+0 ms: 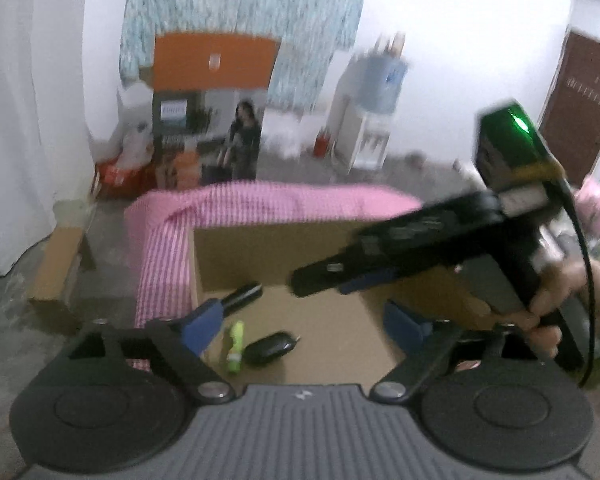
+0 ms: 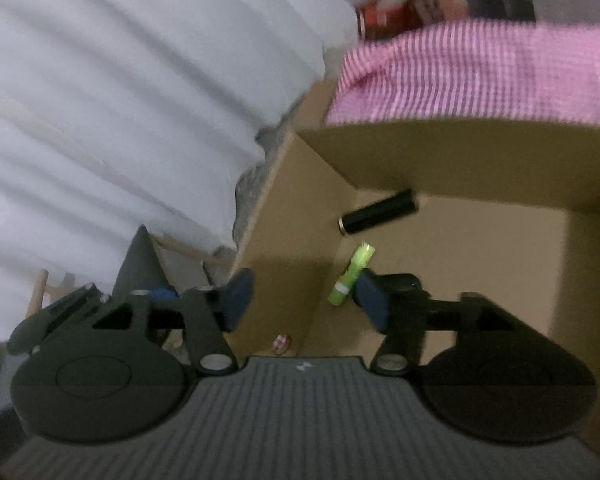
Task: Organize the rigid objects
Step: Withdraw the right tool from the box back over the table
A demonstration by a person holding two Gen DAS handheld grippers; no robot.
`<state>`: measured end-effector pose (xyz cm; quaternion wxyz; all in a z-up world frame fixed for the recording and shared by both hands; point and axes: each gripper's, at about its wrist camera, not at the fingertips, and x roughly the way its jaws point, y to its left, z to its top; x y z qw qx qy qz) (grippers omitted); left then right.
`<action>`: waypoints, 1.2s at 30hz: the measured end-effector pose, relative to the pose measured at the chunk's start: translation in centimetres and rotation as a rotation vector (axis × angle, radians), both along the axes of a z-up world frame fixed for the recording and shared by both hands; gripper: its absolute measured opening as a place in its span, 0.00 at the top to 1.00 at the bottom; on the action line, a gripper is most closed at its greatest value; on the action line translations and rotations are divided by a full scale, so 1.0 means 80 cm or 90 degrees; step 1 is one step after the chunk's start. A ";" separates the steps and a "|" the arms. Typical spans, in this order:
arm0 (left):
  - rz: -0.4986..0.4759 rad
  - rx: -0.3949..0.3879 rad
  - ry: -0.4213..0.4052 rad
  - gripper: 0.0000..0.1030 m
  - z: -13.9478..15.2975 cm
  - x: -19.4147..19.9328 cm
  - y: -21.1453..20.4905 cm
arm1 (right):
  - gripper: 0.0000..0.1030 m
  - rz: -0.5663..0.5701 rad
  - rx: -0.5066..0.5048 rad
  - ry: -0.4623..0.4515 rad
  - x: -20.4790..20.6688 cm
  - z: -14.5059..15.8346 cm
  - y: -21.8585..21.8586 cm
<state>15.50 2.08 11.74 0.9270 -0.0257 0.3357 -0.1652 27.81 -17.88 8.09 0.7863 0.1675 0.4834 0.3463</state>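
Note:
An open cardboard box (image 1: 276, 252) holds a black cylinder (image 1: 242, 295), a green tube (image 1: 235, 340) and a black oval object (image 1: 269, 348). My left gripper (image 1: 300, 326) is open and empty above the box's near edge. My right gripper (image 1: 332, 280) reaches over the box from the right, held by a hand; in the left wrist view I cannot tell its jaws. In the right wrist view my right gripper (image 2: 304, 300) is open and empty above the box (image 2: 460, 160). The black cylinder (image 2: 378, 213) and green tube (image 2: 351, 274) lie below it. A small pink object (image 2: 281, 342) lies near the box wall.
A pink striped cloth (image 1: 284, 200) covers the surface behind and left of the box, and shows in the right wrist view (image 2: 480, 76). A white curtain (image 2: 120, 100) hangs at the left. A flat cardboard piece (image 1: 56, 276) lies on the floor. A water dispenser (image 1: 364, 120) stands far back.

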 end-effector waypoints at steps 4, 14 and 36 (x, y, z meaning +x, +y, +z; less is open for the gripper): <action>0.014 -0.010 -0.049 0.09 0.018 -0.034 0.011 | 0.10 -0.016 0.040 -0.051 -0.054 0.039 -0.049; -0.027 0.012 -0.065 0.08 0.001 -0.109 0.003 | 0.01 -0.142 -0.123 -0.272 -0.231 0.061 -0.121; -0.201 0.093 0.100 0.09 -0.155 -0.163 -0.102 | 0.01 -0.214 -0.189 -0.188 -0.336 -0.101 -0.104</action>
